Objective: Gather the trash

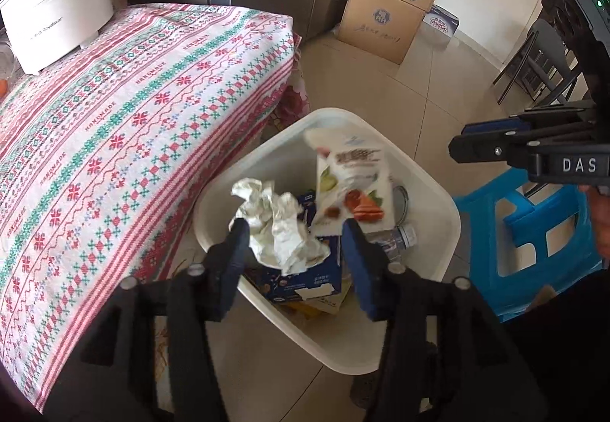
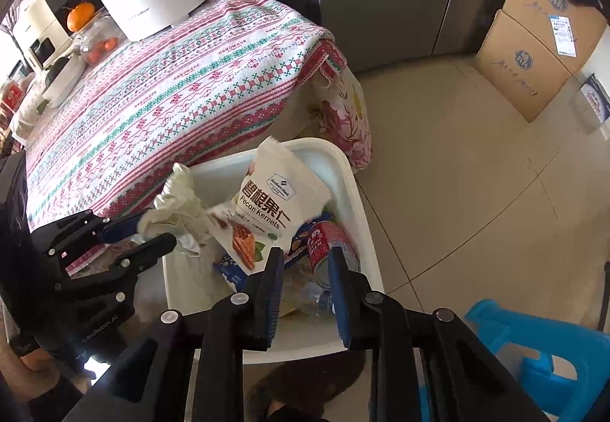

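Right wrist: pecan bag upright in bin, both claws agape, empty.

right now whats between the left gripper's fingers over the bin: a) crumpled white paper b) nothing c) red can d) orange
a: the crumpled white paper sits between the left gripper fingers, above the white bin; the red can lies down inside the bin, apart from that gripper.
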Tool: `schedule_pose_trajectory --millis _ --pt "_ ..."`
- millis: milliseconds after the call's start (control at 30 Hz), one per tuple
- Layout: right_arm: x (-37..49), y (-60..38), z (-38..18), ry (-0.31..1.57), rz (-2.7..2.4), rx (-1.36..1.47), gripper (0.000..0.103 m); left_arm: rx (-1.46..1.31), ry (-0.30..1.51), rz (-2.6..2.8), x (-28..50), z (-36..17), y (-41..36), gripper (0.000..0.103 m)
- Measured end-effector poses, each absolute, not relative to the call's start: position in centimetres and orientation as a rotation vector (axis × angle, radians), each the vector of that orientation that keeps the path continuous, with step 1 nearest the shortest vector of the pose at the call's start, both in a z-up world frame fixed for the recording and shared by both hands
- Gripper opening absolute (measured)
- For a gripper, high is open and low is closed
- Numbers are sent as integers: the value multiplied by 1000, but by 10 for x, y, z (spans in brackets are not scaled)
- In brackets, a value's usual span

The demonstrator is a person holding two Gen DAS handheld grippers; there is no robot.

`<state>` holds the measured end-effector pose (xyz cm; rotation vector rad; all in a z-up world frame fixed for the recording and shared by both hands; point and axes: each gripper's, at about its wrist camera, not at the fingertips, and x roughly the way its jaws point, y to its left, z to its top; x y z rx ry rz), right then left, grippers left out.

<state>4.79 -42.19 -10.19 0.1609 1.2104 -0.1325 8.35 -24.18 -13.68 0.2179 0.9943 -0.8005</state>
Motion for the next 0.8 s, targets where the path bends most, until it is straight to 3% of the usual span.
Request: schedule_pose_trajectory --millis 133,233,333,467,667,800 --pt "46 -425 -94 1180 -139 188 47 170 994 -772 85 -125 -227 75" --pt "42 -425 -86 1152 -135 220 50 151 987 -710 83 -116 -214 84" --pt "33 -422 -74 1100 -131 248 62 116 997 -642 81 -106 -201 87" --pt "18 -409 -54 1028 -147 248 71 58 992 -534 70 -86 -176 103" --pt "-11 -375 -22 890 -200 182 85 -21 960 -364 48 -61 -130 103" --pt "-32 -349 -8 815 -214 167 88 -15 921 -282 32 -53 -115 103"
